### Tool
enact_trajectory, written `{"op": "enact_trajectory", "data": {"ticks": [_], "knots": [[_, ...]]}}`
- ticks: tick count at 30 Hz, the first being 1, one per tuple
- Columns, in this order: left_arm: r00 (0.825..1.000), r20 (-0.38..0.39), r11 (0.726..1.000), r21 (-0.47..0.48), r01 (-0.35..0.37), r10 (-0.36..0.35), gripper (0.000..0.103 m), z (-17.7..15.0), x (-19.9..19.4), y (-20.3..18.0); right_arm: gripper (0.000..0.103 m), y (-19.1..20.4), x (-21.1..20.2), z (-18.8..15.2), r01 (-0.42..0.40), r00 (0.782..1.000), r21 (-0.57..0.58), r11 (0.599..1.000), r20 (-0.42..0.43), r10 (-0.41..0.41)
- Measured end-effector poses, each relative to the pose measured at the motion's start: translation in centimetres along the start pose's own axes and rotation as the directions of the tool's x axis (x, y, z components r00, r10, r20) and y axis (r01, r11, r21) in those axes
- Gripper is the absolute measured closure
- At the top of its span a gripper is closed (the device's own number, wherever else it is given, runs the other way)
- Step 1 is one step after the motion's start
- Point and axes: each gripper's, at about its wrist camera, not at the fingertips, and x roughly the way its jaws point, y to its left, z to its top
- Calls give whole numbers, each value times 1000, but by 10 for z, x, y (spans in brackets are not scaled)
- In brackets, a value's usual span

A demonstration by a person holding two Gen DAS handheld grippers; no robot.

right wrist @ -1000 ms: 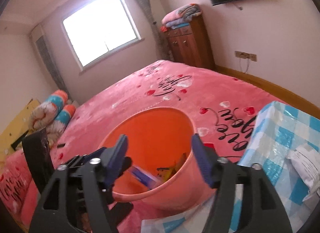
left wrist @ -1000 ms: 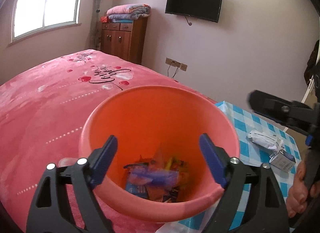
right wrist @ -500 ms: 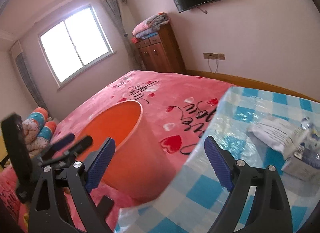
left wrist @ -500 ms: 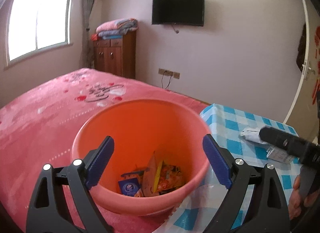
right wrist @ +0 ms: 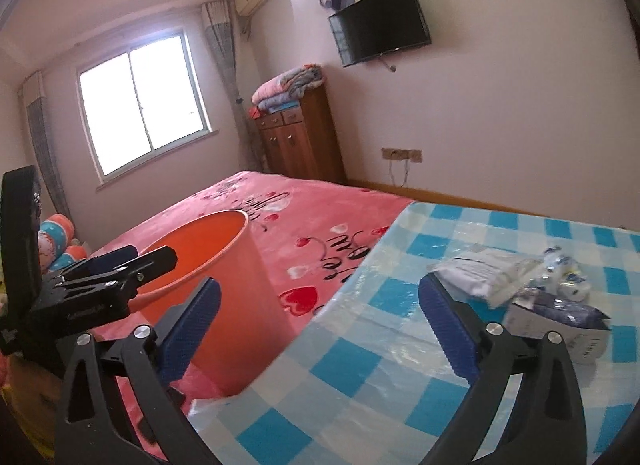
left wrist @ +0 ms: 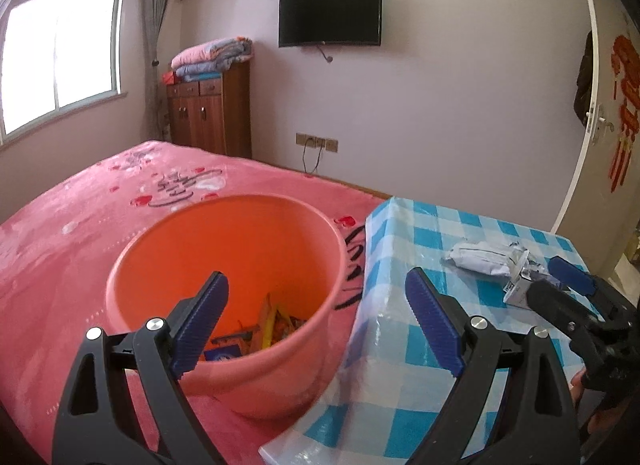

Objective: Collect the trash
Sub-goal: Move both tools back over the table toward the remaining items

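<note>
While the orange bucket (left wrist: pixel 224 285) stands on the pink bedspread (left wrist: pixel 80 233) just beside the table's (left wrist: pixel 420 385) near corner, wrappers (left wrist: pixel 272 325) lie heaped in its bottom (a blue packet and yellow-orange scraps show over the rim). On the blue-checked tablecloth, toward the far right, a crumpled white packet (right wrist: pixel 476 275) rests touching a small white box with a dark blue pack (right wrist: pixel 560 319) on it, and a clear scrap with blue print (right wrist: pixel 564 265) lies just behind them. The left gripper (left wrist: pixel 316 321) hovers with its jaws released and nothing between them, one finger over the bucket's mouth, the other over the table edge. The right gripper (right wrist: pixel 320 329) has just been spreading its jaws; they stand wide and empty above the table edge, the right finger near the white packet but apart from it.
</note>
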Motion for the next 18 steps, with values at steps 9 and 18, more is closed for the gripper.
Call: {"op": "enact_trajectory", "data": {"ticks": [9,18], "knots": [[1000,17,999,47,10,-11,13,-10,-11,-24,5,-25,-23,-22,59,998,33,998,-14,-58],[994,97,987,156,26,-42,13,-22,-27,-62,5,-52,-44,-44,90,996,105,990,-13,-89]]}}
